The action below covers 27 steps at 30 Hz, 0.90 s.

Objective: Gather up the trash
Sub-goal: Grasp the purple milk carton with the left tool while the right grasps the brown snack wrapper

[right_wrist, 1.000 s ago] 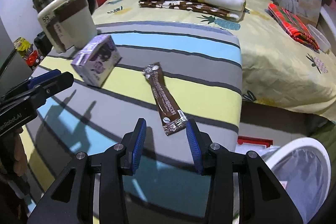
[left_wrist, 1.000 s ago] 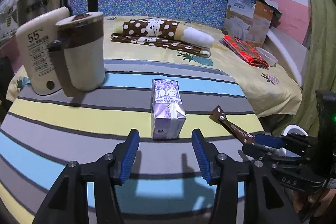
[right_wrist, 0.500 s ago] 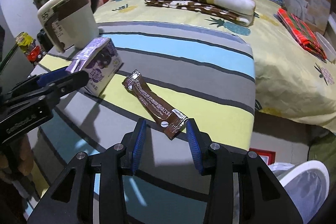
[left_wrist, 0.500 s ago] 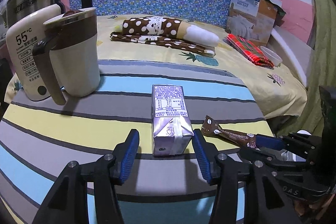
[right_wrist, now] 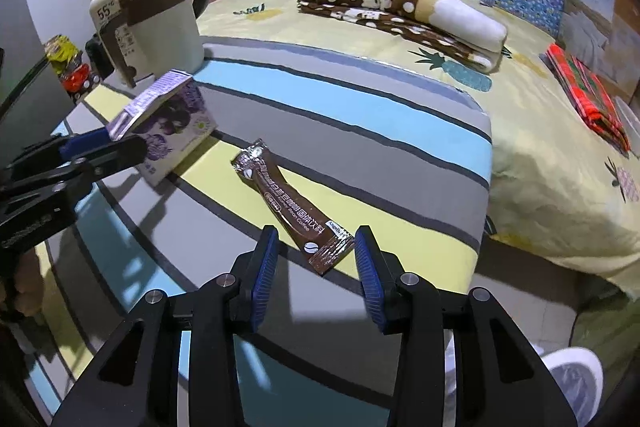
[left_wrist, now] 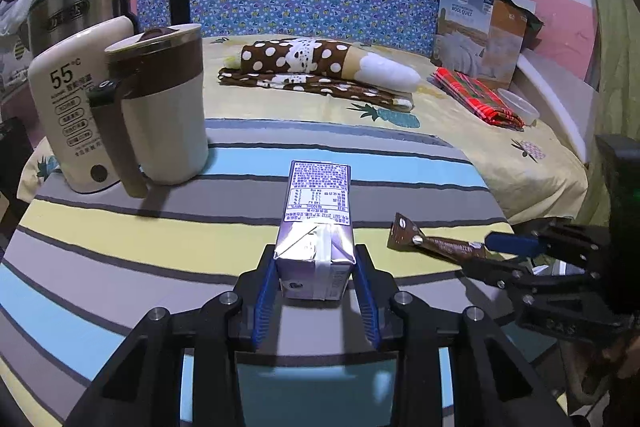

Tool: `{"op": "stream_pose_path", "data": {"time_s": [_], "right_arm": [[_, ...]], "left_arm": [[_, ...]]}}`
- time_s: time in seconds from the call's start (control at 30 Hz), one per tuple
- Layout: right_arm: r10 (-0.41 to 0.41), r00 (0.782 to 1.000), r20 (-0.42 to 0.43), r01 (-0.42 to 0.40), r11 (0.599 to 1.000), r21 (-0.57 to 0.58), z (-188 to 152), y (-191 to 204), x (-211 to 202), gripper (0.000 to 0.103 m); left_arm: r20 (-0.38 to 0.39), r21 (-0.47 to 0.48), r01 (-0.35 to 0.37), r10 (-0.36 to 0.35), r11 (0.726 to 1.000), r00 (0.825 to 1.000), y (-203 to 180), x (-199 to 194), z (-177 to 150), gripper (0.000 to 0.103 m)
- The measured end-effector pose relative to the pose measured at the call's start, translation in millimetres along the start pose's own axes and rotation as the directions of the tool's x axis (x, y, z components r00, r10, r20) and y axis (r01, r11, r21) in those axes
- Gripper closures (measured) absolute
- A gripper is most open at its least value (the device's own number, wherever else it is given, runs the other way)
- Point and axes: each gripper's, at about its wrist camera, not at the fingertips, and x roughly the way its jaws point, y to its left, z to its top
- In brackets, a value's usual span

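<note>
A purple drink carton (left_wrist: 316,227) lies on the striped table (left_wrist: 120,235). My left gripper (left_wrist: 316,275) has its blue pads on both sides of the carton's near end, touching or nearly touching; the carton rests on the table. It also shows in the right wrist view (right_wrist: 168,119). A brown coffee sachet (right_wrist: 292,203) lies flat on the table. My right gripper (right_wrist: 316,259) is open, with the sachet's near end between its fingertips. The sachet also shows in the left wrist view (left_wrist: 432,243).
A cream and brown kettle jug (left_wrist: 156,107) and a steel kettle (left_wrist: 80,11) stand at the table's back left. A bed with a dotted pillow (left_wrist: 320,67) lies behind. A white bin (right_wrist: 572,383) stands on the floor, below the table's right edge.
My left gripper moved forward and closed in around the carton's near end. My right gripper moved forward, so the sachet's end now lies between its fingers.
</note>
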Motion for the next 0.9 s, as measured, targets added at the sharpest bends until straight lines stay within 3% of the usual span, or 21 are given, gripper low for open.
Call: {"op": "stream_pose_path", "data": {"time_s": [0.2, 0.3, 0.37, 0.4, 0.57, 0.8, 0.83, 0.9], "right_arm": [[-0.006, 1.000, -0.014, 0.006, 1.000, -0.020, 2.1, 2.5, 7.7, 0.061], [0.030, 0.999, -0.012, -0.029, 1.000, 0.006, 2.2, 2.6, 7.5, 0.062], [0.022, 1.000, -0.010, -0.022, 1.000, 0.013, 0.8, 3.8, 7.0, 0.085], [0.025, 1.000, -0.010, -0.025, 1.000, 0.016, 0.7, 4.4, 6.6, 0.091], [0.028, 1.000, -0.004, -0.028, 0.999, 0.021, -3.8, 10.6, 3.3, 0.097], [0.021, 0.999, 0.034, -0.022, 1.000, 0.014, -6.1, 16.5, -8.4, 0.097], [0.014, 0.999, 0.044, -0.015, 1.000, 0.017, -4.7, 14.8, -9.3, 0.093], [-0.015, 0.997, 0.070, 0.012, 0.999, 0.036, -0.1, 7.9, -9.7, 0.071]], "left_arm": [[-0.014, 0.000, -0.003, 0.003, 1.000, 1.000, 4.6, -5.7, -7.3, 0.066], [-0.016, -0.005, -0.005, 0.005, 1.000, 1.000, 6.8, -7.4, -9.2, 0.066], [-0.017, -0.008, -0.005, 0.005, 1.000, 1.000, 8.1, -8.4, -9.7, 0.066], [-0.017, -0.008, -0.005, 0.005, 1.000, 1.000, 8.1, -9.2, -10.0, 0.066], [-0.014, -0.010, -0.003, 0.003, 1.000, 1.000, 8.7, -13.4, -13.9, 0.066], [-0.007, -0.009, 0.004, -0.004, 1.000, 1.000, 9.0, -24.1, -21.1, 0.066], [-0.006, -0.008, 0.004, -0.004, 1.000, 1.000, 9.5, -26.1, -22.4, 0.066], [-0.005, -0.012, 0.003, -0.003, 1.000, 1.000, 11.9, -29.0, -24.4, 0.066]]}}
